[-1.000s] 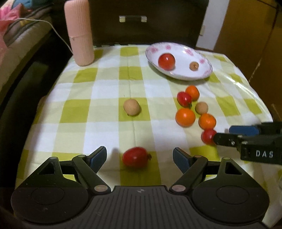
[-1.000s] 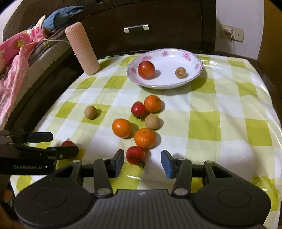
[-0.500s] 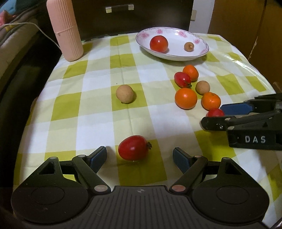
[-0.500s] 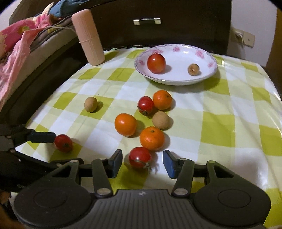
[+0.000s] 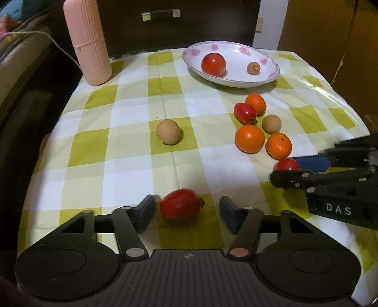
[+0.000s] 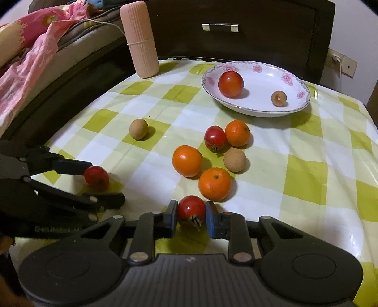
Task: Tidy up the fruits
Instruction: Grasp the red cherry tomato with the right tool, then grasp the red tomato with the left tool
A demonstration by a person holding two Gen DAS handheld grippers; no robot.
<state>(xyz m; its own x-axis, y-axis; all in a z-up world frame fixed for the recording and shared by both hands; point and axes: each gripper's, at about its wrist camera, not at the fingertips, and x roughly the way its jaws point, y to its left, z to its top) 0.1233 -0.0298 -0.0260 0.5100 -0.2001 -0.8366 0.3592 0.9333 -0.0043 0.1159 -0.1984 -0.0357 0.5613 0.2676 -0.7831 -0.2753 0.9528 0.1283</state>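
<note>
A white flowered plate (image 5: 267,75) (image 6: 293,111) at the back holds a red tomato (image 5: 213,64) and a small brown longan (image 5: 253,67). My left gripper (image 5: 186,210) is open around a red tomato (image 5: 180,207) (image 6: 96,177) on the checked cloth, left pad close to it. My right gripper (image 6: 191,218) is shut on another red tomato (image 6: 191,209) (image 5: 285,164) on the cloth. Just beyond lie three oranges (image 6: 187,160), one more tomato (image 6: 214,137) and a longan (image 6: 234,159). A lone longan (image 5: 168,131) lies mid-cloth.
A tall pink ribbed container (image 5: 88,42) (image 6: 141,39) stands at the back left corner. A dark drawer front (image 5: 158,14) rises behind the table. Bedding (image 6: 28,54) lies off the left edge. The table edge drops away at left and right.
Both grippers moved forward and lower. The right jaws closed from open onto the near tomato. The left jaws narrowed around their tomato, the left finger still moving.
</note>
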